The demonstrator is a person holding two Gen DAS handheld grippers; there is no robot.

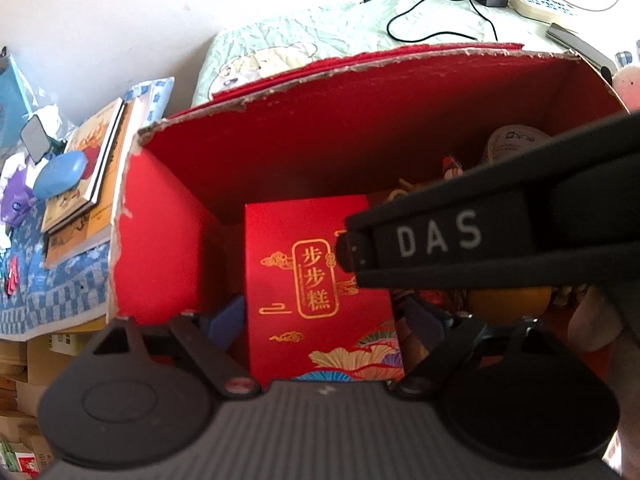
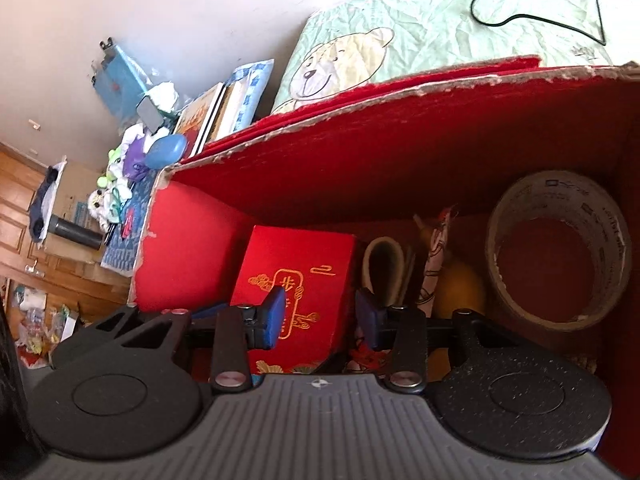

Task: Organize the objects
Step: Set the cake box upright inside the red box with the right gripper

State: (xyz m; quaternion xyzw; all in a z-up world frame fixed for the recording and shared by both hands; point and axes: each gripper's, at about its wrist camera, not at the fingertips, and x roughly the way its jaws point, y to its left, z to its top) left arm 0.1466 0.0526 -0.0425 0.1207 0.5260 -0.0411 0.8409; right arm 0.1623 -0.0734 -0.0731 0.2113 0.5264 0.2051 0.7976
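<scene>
Our left gripper (image 1: 320,320) straddles the small red box (image 1: 316,280) inside the big red carton (image 1: 360,128); whether it grips, we cannot tell. Our right gripper (image 2: 324,316) hangs parted, empty. We should lift straight, clearing the tape roll (image 2: 560,248).

My left gripper (image 1: 320,316) hangs over the open red carton (image 1: 360,128), tilted down into it, blue fingers (image 1: 228,312) spread wide apart. My right gripper (image 2: 320,316) reaches into the same carton from the right, crossing above the left one; its blue pads (image 2: 276,312) are parted, gripping nothing.
</scene>
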